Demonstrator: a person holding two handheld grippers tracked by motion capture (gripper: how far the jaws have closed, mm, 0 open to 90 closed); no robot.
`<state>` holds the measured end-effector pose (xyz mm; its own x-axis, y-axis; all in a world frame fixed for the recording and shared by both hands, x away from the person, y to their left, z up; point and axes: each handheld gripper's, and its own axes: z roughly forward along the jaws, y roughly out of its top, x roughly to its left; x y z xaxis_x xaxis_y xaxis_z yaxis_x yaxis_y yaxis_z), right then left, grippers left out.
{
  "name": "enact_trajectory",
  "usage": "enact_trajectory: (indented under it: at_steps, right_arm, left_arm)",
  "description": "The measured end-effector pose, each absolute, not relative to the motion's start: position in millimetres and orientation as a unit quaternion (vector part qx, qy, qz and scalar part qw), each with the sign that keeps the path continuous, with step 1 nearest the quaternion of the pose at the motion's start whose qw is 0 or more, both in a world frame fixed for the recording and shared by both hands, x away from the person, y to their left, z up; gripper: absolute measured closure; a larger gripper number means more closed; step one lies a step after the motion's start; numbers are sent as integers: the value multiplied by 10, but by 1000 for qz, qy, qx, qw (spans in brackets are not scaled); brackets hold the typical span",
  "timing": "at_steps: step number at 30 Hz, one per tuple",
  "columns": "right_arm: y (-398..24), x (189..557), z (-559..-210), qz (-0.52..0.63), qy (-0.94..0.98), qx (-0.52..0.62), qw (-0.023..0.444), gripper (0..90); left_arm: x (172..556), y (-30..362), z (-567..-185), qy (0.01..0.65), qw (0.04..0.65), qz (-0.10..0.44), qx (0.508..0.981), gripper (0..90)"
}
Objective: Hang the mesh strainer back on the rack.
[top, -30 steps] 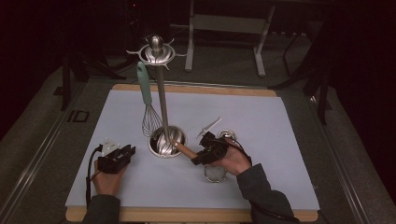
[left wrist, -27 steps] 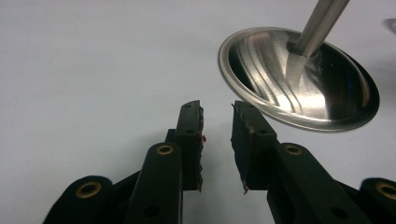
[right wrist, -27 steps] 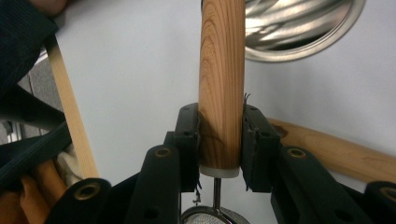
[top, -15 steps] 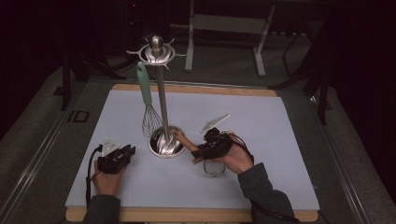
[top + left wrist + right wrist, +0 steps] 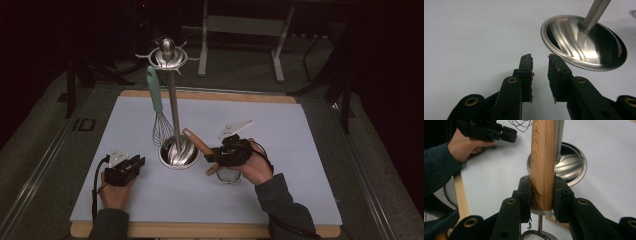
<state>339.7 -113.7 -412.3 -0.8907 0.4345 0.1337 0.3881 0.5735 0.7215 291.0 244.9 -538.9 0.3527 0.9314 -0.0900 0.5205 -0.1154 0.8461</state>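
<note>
My right tongs [image 5: 541, 192] were clamped on the wooden handle [image 5: 543, 162] of a small strainer, both pads pressed flat against its lower end, just above the metal collar. In the right gripper view the handle ran straight up between the jaws, and below them I could see the strainer's wire stem and the rim of its mesh bowl [image 5: 537, 236]. From the high view those tongs [image 5: 214, 159] sat just right of the stand's round steel base [image 5: 178, 155], with the handle [image 5: 196, 142] slanting up and left toward the pole [image 5: 173, 112] and the mesh bowl [image 5: 228, 175] low beside my hand, near the bench. Whether the bowl touched the bench I could not tell. My left tongs [image 5: 540, 72] were open, a clear gap between the pads and nothing in it; they lay low over the pale mat [image 5: 474, 37], pointing at the near edge of the base [image 5: 584, 45] but apart from it. In the high view they [image 5: 136, 162] rested left of the stand with my hand behind them. A whisk [image 5: 160, 117] with a green handle hung from a hook on the stand's top ring [image 5: 167, 55], its wires reaching down close to the base. The mat covered a wooden board [image 5: 210, 96] on the bench.
</note>
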Motion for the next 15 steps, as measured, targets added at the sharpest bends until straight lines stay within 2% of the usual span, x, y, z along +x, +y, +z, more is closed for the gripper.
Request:
enact_trajectory:
  at_steps: [15]
  right_arm:
    - [-1164,3373,-3976,444,863,235,56,711]
  left_arm:
    - [2907,2452,-5388,516,423,247,703,731]
